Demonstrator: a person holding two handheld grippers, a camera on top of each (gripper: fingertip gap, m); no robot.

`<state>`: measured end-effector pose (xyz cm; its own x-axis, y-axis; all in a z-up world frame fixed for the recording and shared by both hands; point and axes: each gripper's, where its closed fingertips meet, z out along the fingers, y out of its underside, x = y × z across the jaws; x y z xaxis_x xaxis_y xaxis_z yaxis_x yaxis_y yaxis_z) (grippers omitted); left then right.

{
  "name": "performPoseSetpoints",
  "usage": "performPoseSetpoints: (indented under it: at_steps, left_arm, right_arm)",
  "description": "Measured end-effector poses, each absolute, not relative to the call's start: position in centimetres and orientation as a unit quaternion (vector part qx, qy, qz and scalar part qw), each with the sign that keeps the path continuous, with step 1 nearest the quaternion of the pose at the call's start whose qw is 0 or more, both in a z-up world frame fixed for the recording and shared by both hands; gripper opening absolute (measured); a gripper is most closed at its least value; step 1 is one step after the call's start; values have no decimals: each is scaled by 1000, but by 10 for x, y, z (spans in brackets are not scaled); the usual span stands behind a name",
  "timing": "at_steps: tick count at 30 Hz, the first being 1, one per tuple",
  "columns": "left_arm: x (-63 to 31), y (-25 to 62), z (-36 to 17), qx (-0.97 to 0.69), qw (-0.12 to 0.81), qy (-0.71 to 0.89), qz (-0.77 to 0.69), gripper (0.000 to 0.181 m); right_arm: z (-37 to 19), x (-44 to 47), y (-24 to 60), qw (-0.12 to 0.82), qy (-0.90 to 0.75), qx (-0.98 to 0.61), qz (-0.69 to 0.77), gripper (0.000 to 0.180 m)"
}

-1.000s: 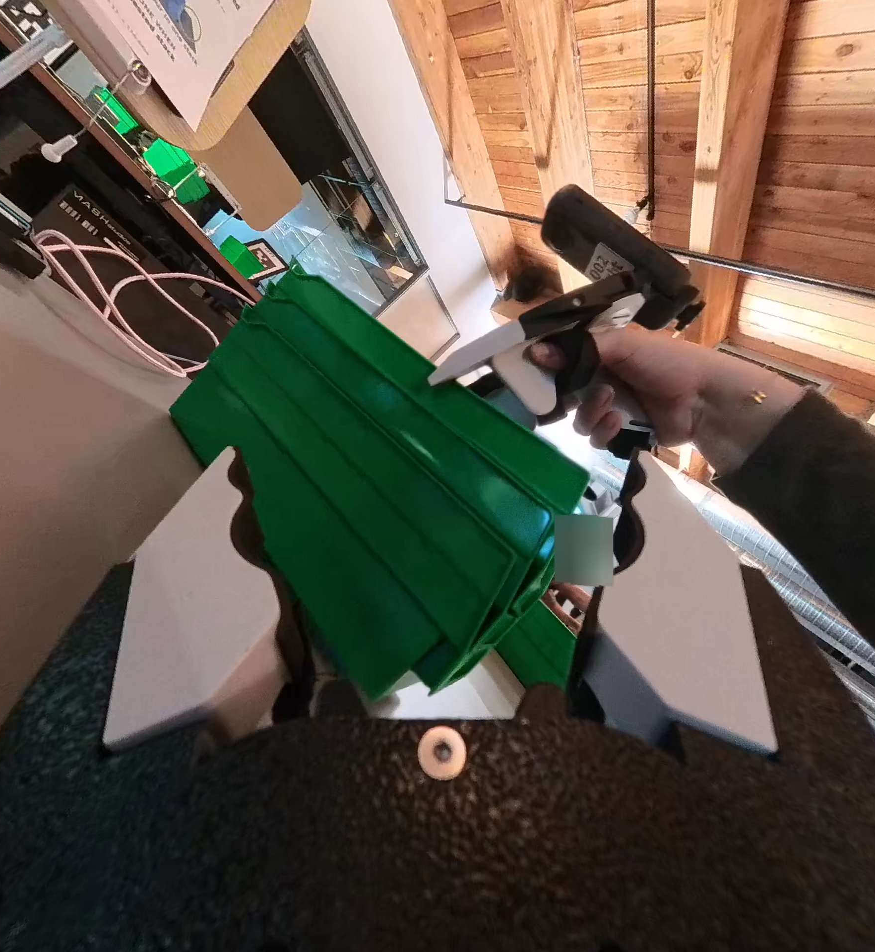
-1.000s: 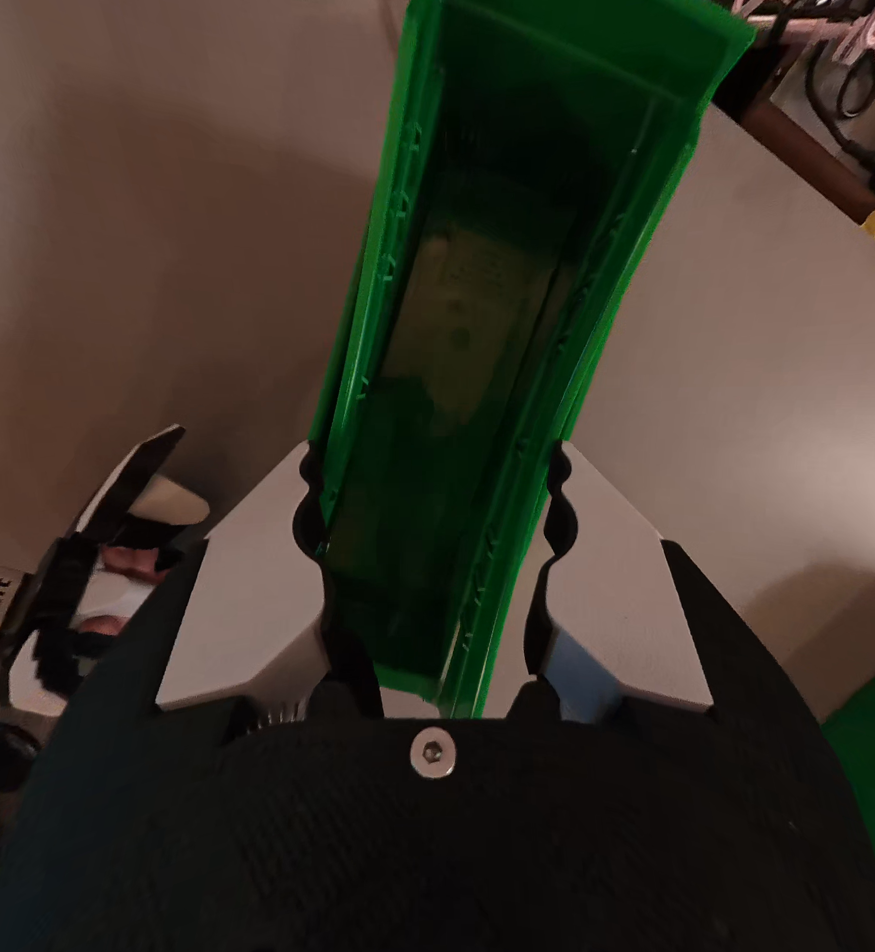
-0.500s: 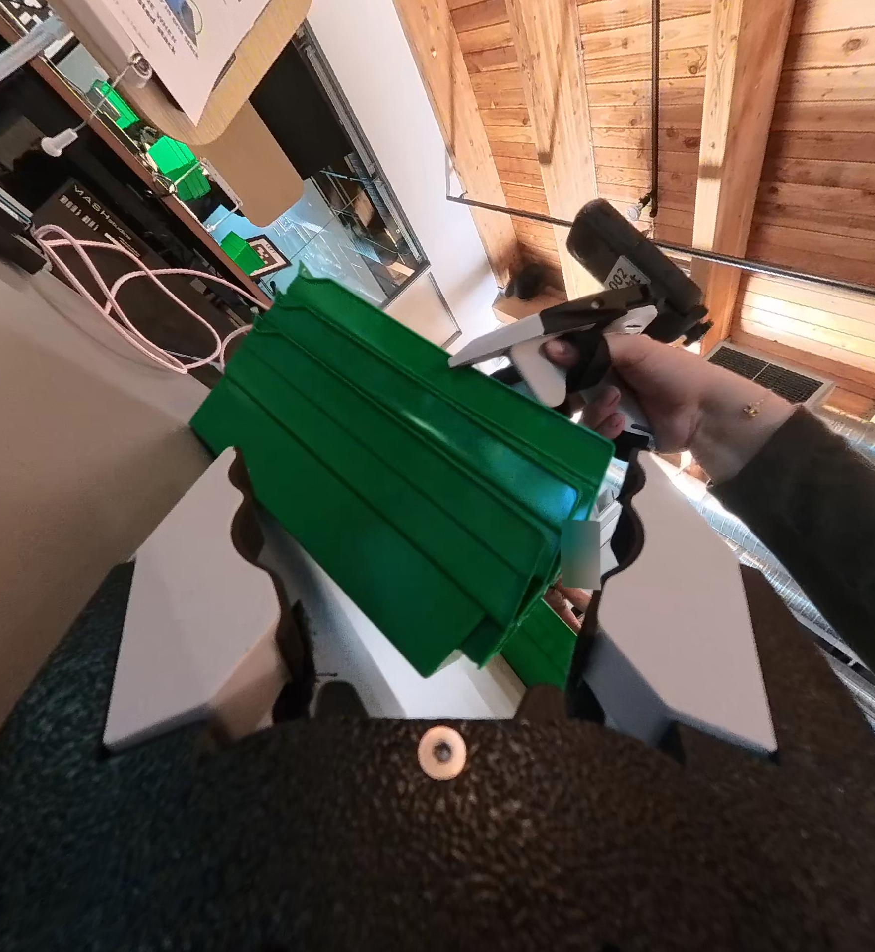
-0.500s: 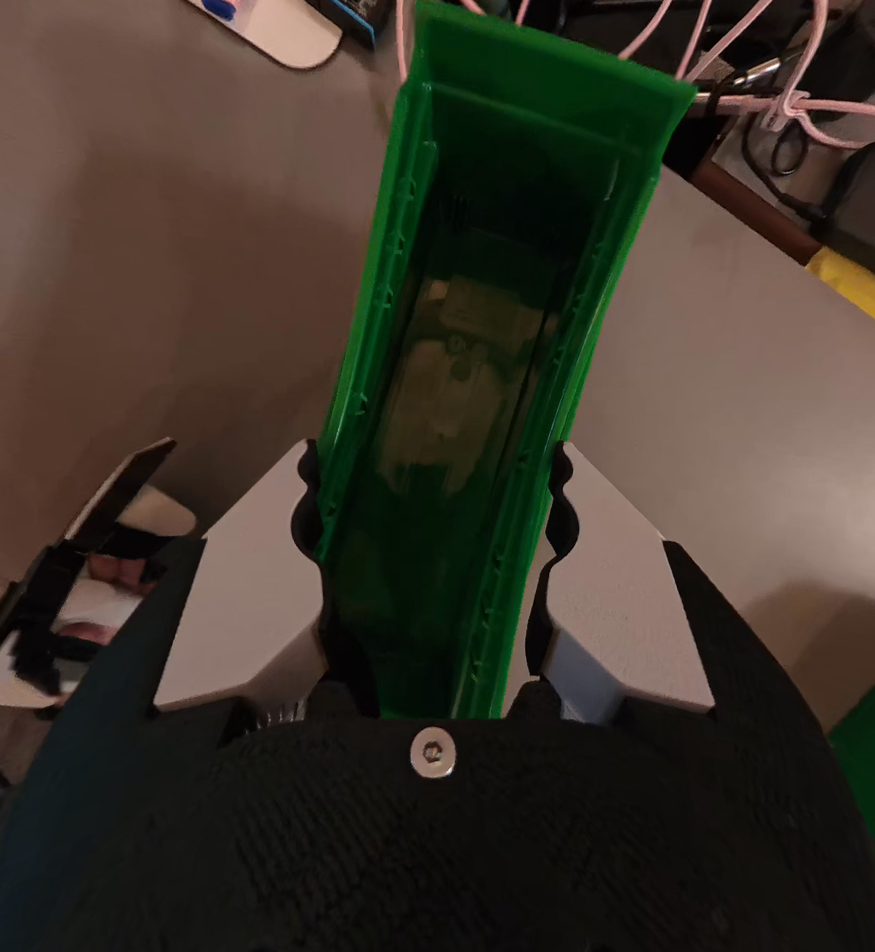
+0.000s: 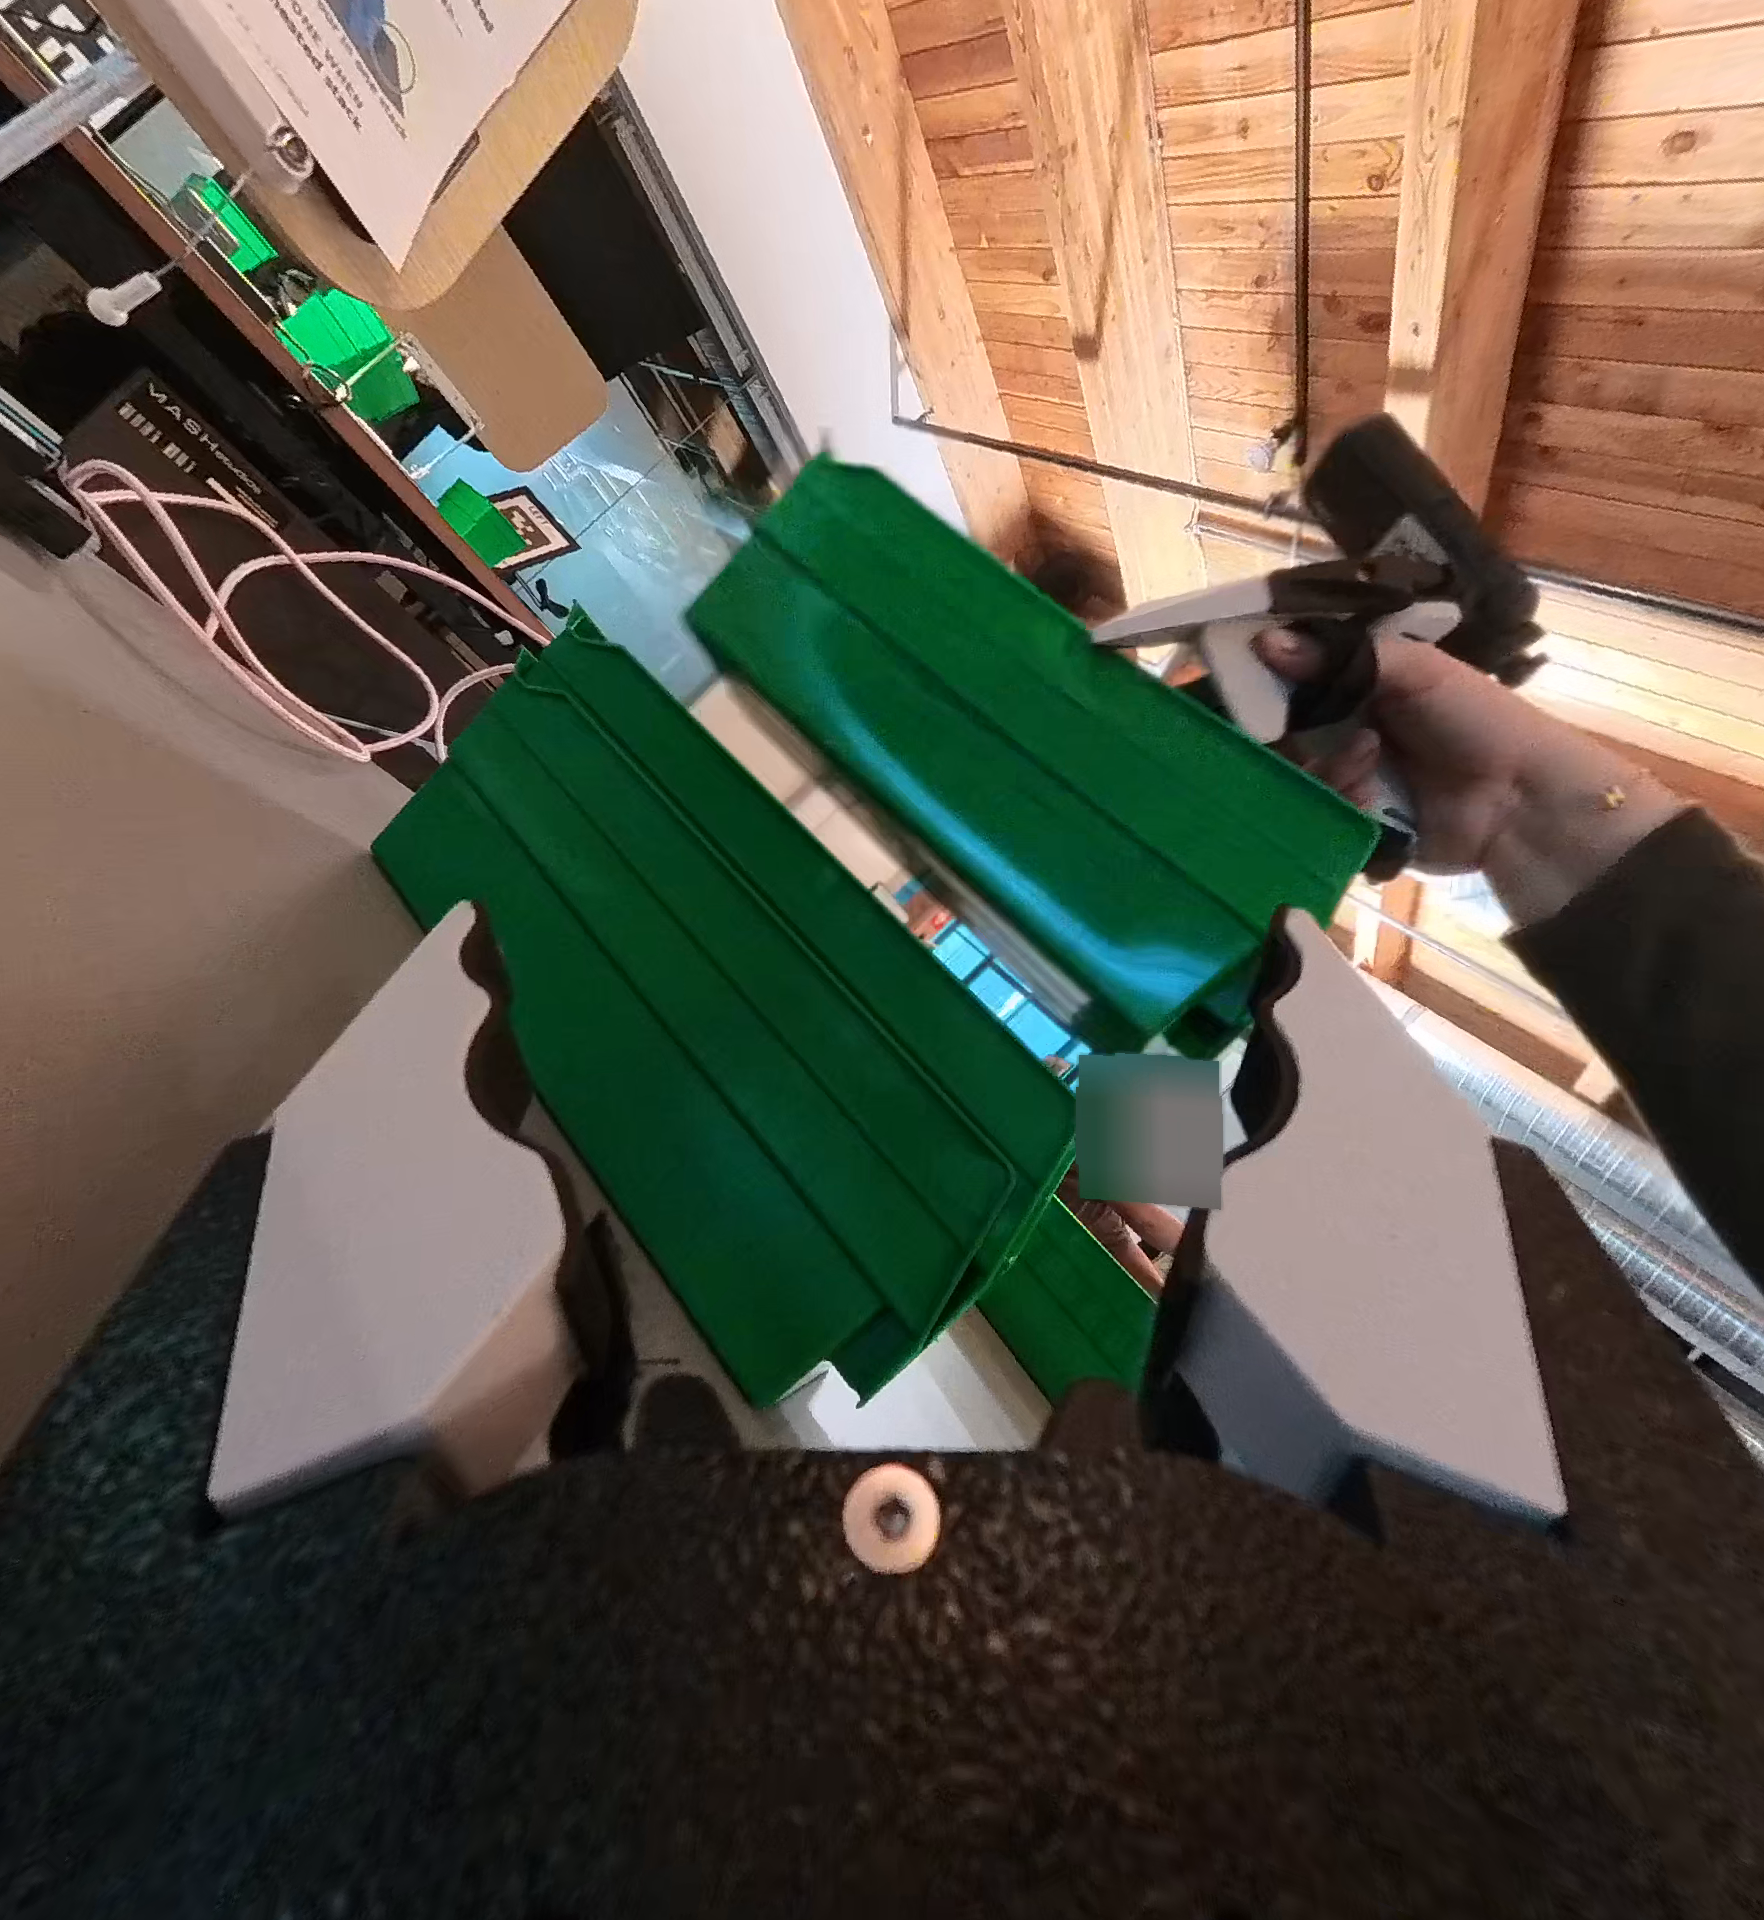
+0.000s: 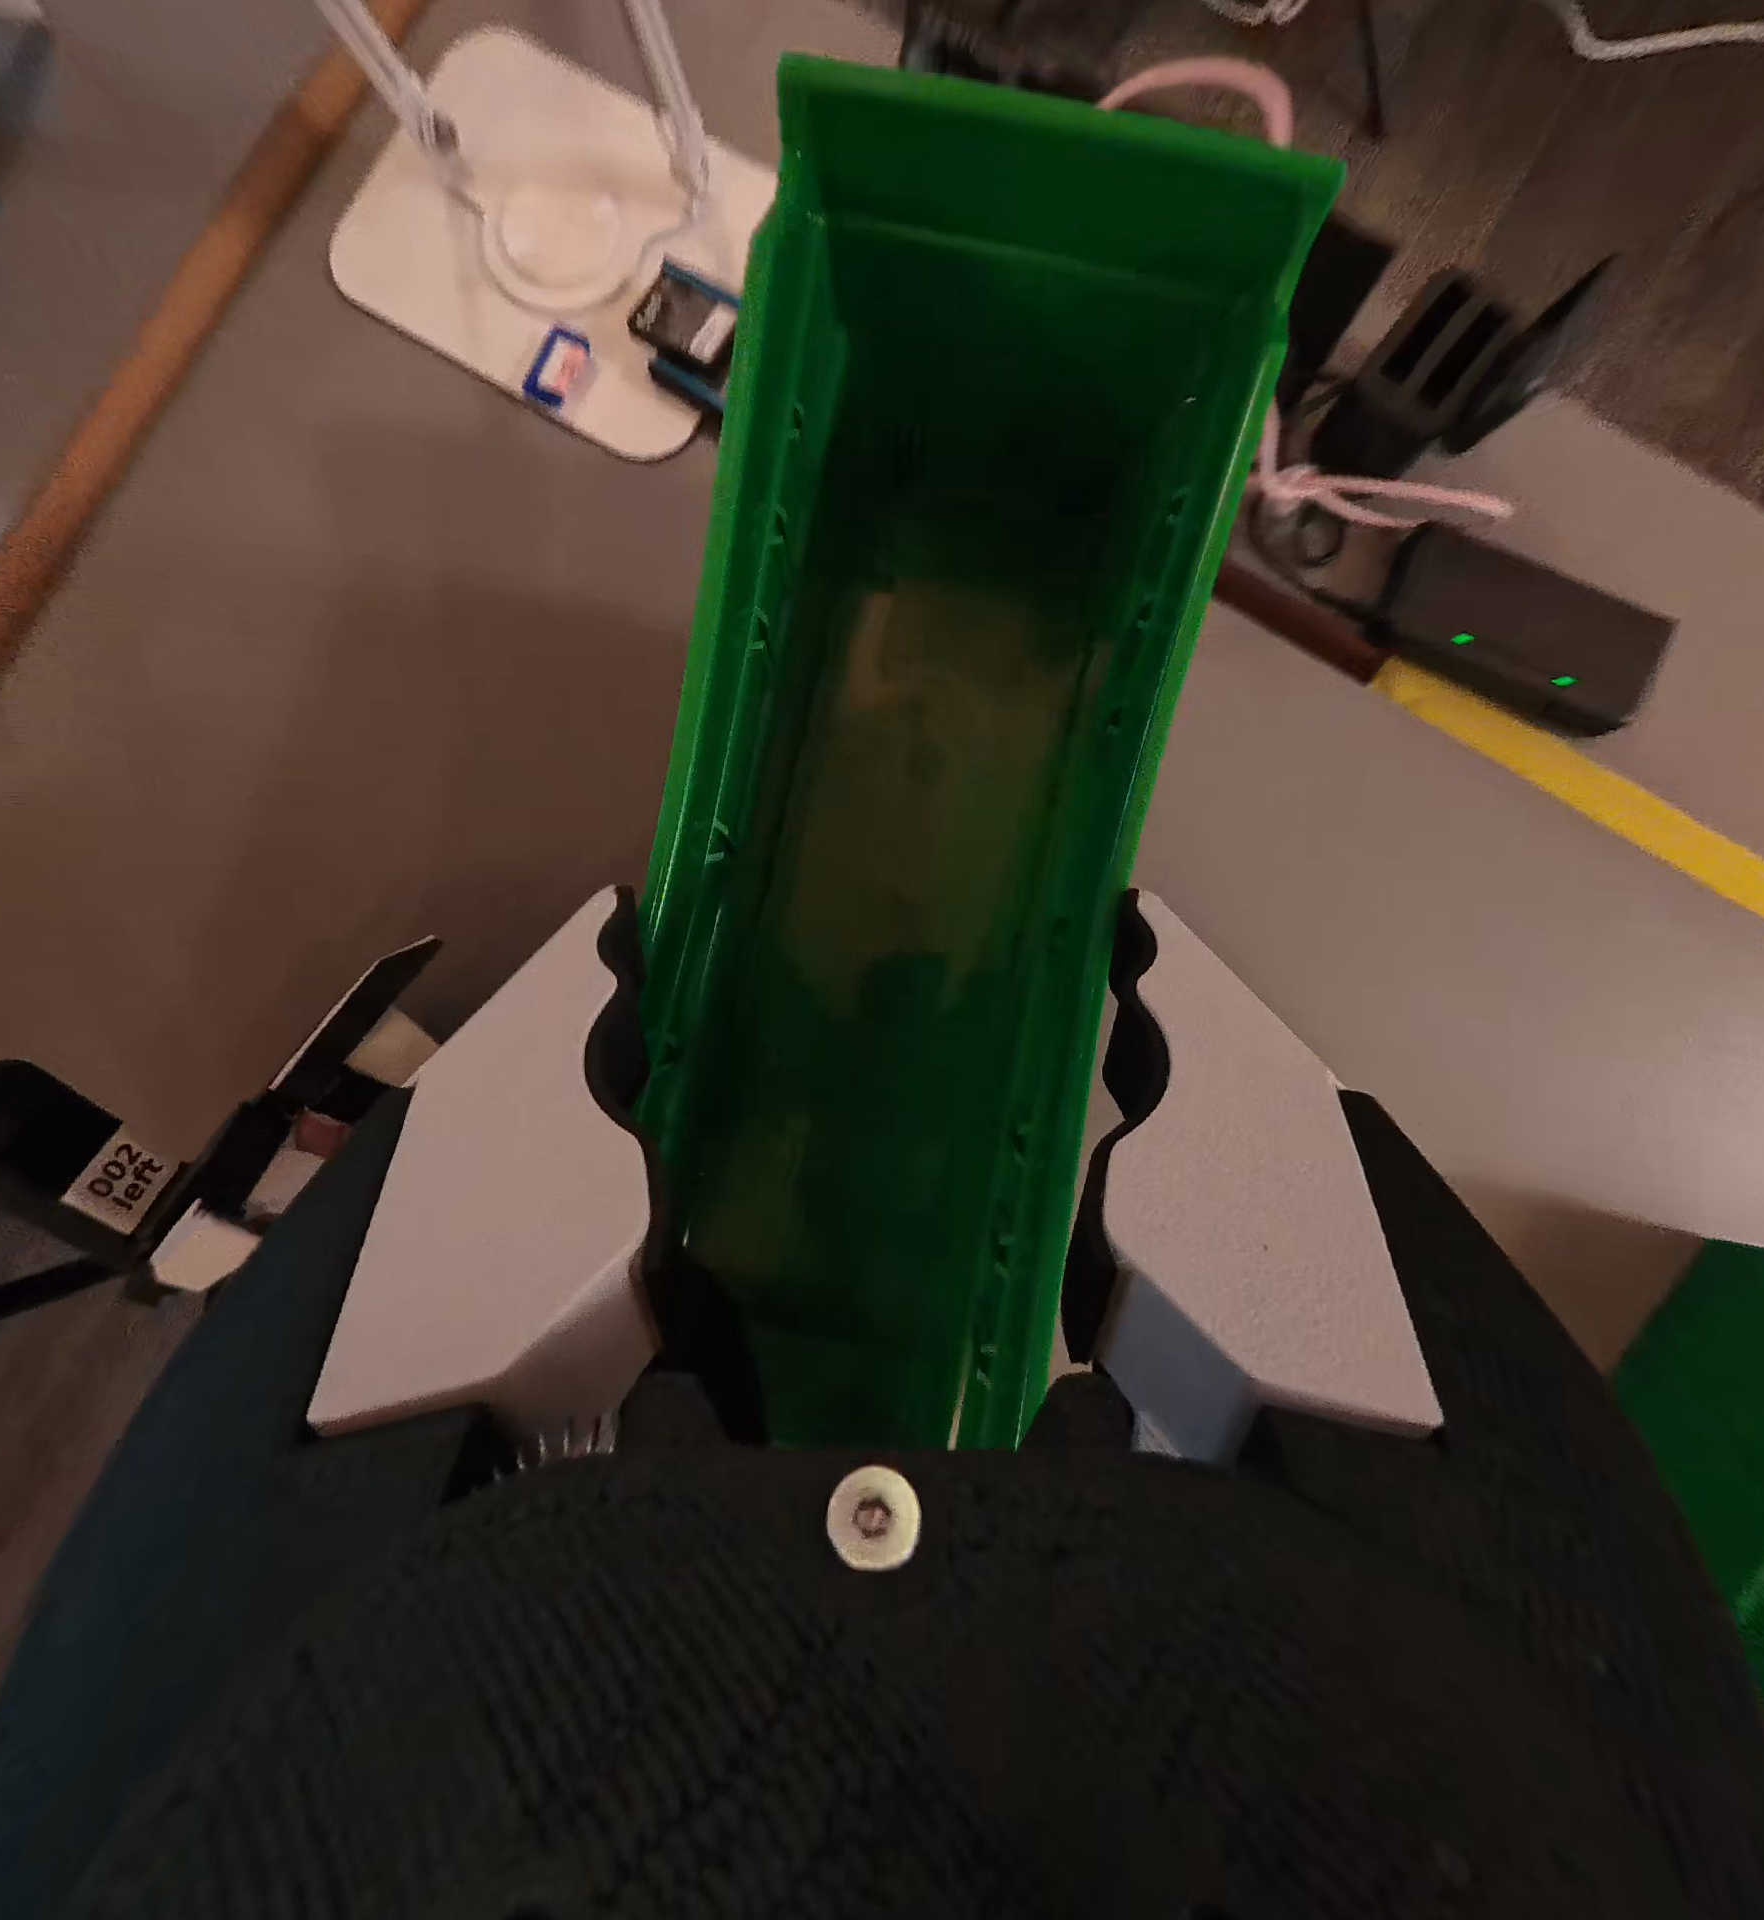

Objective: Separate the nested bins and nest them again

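Note:
Green plastic bins. My right gripper (image 6: 878,1039) is shut on one green bin (image 6: 961,675), with one finger on each long side wall, and holds it in the air. In the left wrist view this lifted bin (image 5: 1013,758) hangs up and right, with the right gripper (image 5: 1252,644) at its end. The lower green bin (image 5: 732,1060), with nested rims showing at its near end, lies tilted on the grey table (image 5: 78,935). My left gripper (image 5: 878,925) is open around it. The left finger is at the bin's wall; the right finger stands apart.
Pink cables (image 5: 265,613) and a black box (image 5: 192,468) lie at the table's back edge. A white base with clear rods (image 6: 535,270), a black device with green lights (image 6: 1522,634) and a yellow stripe (image 6: 1626,810) lie ahead. More green plastic (image 6: 1740,1455) shows at the lower right.
The right gripper has pulled its bin up and away to the right. The bins were together; a clear gap now shows between them. The lower bin stays between my left fingers.

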<state>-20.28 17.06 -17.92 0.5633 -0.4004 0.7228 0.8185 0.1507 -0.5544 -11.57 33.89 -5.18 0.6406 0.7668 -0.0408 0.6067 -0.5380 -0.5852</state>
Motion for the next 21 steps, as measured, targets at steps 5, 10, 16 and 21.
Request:
performPoseSetpoints:
  at_steps: [5,10,16,21]
  left_arm:
    - [-202,171,-179,-501,729,-208,-418,137]
    - [-202,167,-177,-494,736,-203,-415,137]
    - [-202,167,-176,-493,737,-203,-415,137]
    - [-202,168,-177,-496,736,-202,-414,137]
  right_arm:
    - [3,-39,372,325,-345,-869,142,93]
    - [-9,59,406,337,-291,-891,92,93]
    - [-86,127,417,276,-256,-922,94,95]
    - [-147,147,420,261,-225,-934,92,96]
